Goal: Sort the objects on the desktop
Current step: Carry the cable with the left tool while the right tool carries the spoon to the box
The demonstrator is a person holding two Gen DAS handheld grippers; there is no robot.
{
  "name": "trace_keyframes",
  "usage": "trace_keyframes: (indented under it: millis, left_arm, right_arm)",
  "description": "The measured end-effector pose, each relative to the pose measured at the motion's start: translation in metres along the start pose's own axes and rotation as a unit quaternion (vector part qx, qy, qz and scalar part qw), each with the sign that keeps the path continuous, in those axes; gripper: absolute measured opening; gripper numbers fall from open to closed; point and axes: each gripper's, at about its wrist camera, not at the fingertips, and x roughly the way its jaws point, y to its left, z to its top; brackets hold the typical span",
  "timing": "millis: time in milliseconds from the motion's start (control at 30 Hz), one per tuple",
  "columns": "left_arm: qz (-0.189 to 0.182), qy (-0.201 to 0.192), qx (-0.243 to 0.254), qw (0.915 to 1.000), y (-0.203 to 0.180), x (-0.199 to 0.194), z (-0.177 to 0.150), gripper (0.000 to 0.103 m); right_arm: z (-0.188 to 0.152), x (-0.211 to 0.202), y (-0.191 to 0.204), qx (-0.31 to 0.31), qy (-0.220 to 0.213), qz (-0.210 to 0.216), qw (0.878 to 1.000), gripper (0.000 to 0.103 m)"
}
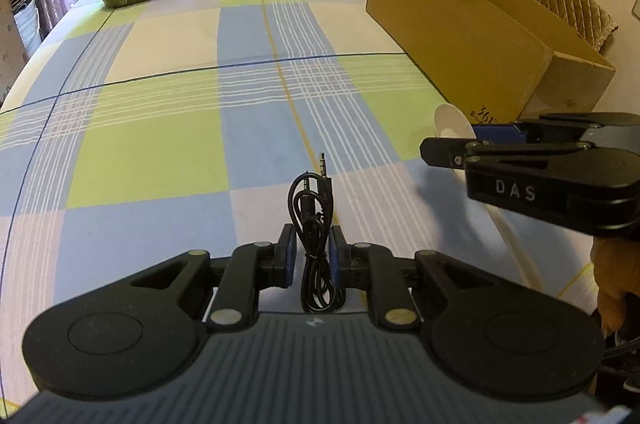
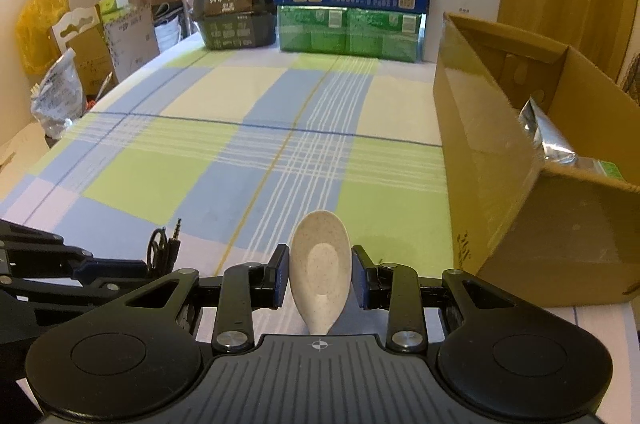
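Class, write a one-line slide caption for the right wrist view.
Right gripper holds a speckled spoon over the checked tablecloth, beside an open cardboard box.

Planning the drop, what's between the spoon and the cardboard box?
Only bare checked tablecloth separates the spoon from the cardboard box, per the right wrist view.

I am seeing the cardboard box [image 2: 520, 160] sitting at the right of the tabletop [image 2: 224, 160], with a foil pouch [image 2: 544, 136] lying inside it. Stacked cartons [image 2: 352, 8] are standing along the far edge. My left gripper [image 1: 312, 250] is carrying the cable [image 1: 314, 224] to the left of my right gripper [image 2: 320, 276], which is carrying the spoon [image 2: 320, 264] just before the box.
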Motion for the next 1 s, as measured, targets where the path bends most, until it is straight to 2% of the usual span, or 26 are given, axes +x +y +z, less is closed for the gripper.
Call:
trace_keyframes:
  millis: [67, 133, 600, 1000]
  left_arm:
    - [0.0, -0.001, -0.001, 1.0, -0.001, -0.003, 0.0, 0.012]
    - [-0.001, -0.002, -0.003, 1.0, -0.002, -0.005, 0.0, 0.004]
    - [-0.025, -0.001, -0.037, 0.999, 0.004, -0.004, -0.002, 0.004]
    - [-0.025, -0.013, -0.036, 0.999, 0.0, -0.017, 0.016, 0.004]
  right_arm:
    - [0.001, -0.004, -0.001, 0.003, -0.003, 0.0, 1.0, 0.029]
    - [0.002, -0.007, -0.001, 0.006, -0.006, 0.0, 1.0, 0.029]
    - [0.002, -0.013, -0.004, 0.021, -0.006, 0.006, 1.0, 0.029]
    - [0.017, -0.032, -0.006, 0.027, -0.032, 0.009, 0.999, 0.029]
